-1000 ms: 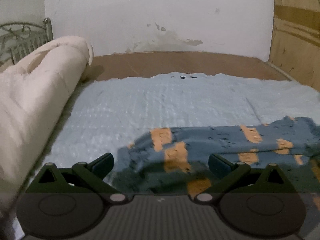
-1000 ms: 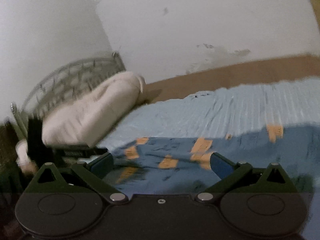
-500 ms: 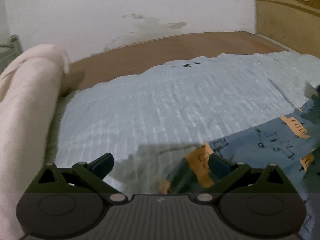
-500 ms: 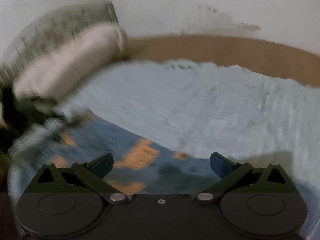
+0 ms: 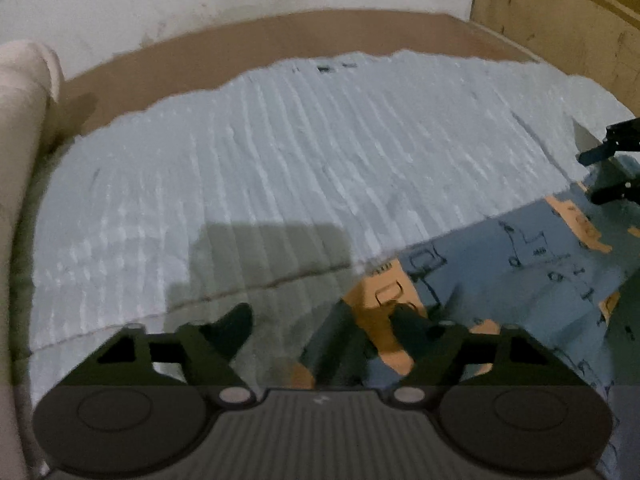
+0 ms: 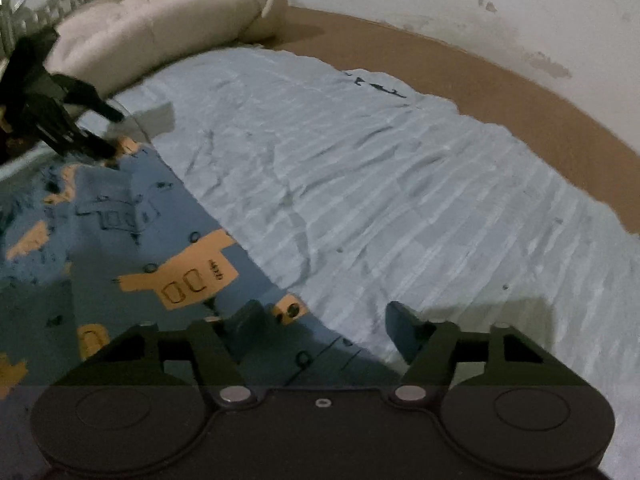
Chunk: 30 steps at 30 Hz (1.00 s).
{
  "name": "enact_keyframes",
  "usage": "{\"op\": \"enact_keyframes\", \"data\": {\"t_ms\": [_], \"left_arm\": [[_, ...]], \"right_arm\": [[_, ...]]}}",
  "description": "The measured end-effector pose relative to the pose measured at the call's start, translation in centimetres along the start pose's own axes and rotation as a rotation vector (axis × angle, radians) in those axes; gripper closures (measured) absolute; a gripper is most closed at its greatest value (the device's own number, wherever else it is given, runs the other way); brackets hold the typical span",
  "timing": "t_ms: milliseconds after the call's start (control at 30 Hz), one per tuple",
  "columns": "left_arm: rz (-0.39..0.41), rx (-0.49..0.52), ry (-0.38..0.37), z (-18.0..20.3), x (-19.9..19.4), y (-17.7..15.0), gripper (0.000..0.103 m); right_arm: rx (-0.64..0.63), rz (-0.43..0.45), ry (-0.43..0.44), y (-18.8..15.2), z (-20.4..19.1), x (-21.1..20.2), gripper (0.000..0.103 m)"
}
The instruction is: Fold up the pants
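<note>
The pants (image 5: 516, 268) are blue with orange patches and dark drawings. They lie flat on a pale blue sheet (image 5: 304, 168). In the left wrist view my left gripper (image 5: 324, 320) is open, low over the pants' left end, its right finger on an orange patch. The right gripper (image 5: 612, 168) shows at the far right, open. In the right wrist view the pants (image 6: 120, 232) fill the lower left. My right gripper (image 6: 320, 316) is open, straddling their edge. The left gripper (image 6: 112, 132) shows far left, open at the pants' far corner.
A rolled cream quilt (image 6: 160, 28) lies along the bed's left side, with a metal headboard (image 6: 24, 4) behind it. Bare brown mattress (image 5: 280, 44) runs behind the sheet up to a stained white wall. A wooden panel (image 5: 560, 12) stands at the right.
Both grippers have come down closer to the bed and swung apart to opposite ends of the pants. The pants now lie stretched between them. Both stay open.
</note>
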State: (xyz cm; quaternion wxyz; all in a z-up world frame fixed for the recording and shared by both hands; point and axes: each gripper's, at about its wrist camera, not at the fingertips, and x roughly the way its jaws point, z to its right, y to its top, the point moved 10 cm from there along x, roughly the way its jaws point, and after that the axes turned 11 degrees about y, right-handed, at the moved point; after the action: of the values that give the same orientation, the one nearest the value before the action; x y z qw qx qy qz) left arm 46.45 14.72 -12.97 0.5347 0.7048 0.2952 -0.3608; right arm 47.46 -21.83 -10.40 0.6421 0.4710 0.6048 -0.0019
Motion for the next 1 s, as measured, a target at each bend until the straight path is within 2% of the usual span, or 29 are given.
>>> {"op": "enact_keyframes", "data": {"t_ms": [33, 67, 167, 233, 333, 467, 533, 633, 900, 1000], "left_arm": [[-0.023, -0.001, -0.008, 0.1, 0.2, -0.3, 0.035], [-0.035, -0.003, -0.016, 0.1, 0.3, -0.4, 0.045], [-0.053, -0.019, -0.028, 0.3, 0.3, -0.5, 0.066], [-0.070, -0.045, -0.026, 0.2, 0.4, -0.5, 0.086], [-0.088, -0.077, -0.031, 0.4, 0.0, -0.6, 0.099], [-0.068, -0.048, 0.015, 0.8, -0.9, -0.8, 0.102], [-0.057, -0.066, 0.038, 0.7, -1.4, -0.7, 0.102], [-0.004, -0.060, 0.079, 0.6, -2.7, 0.0, 0.103], [0.180, -0.184, 0.217, -2.3, -7.0, 2.3, 0.103], [0.215, -0.210, 0.268, -3.1, -7.3, 2.3, 0.103]], "right_arm": [[0.004, -0.008, 0.015, -0.3, 0.0, -0.1, 0.035], [0.001, -0.025, 0.031, -0.6, 0.0, -0.1, 0.035], [-0.029, -0.076, 0.042, -1.4, -0.2, -0.2, 0.039], [-0.022, -0.084, 0.031, -1.5, -0.1, -0.2, 0.055], [-0.014, -0.096, 0.024, -1.6, -0.4, 0.0, 0.077], [-0.067, -0.139, 0.032, -2.1, -2.2, 0.3, 0.090], [-0.093, -0.135, -0.005, -1.9, -2.6, 0.1, 0.099], [-0.144, -0.118, -0.079, -1.3, -3.0, -0.3, 0.101], [-0.248, 0.083, -0.310, 4.6, -3.0, -2.6, 0.103], [-0.303, 0.141, -0.412, 6.6, -3.2, -2.5, 0.103]]}}
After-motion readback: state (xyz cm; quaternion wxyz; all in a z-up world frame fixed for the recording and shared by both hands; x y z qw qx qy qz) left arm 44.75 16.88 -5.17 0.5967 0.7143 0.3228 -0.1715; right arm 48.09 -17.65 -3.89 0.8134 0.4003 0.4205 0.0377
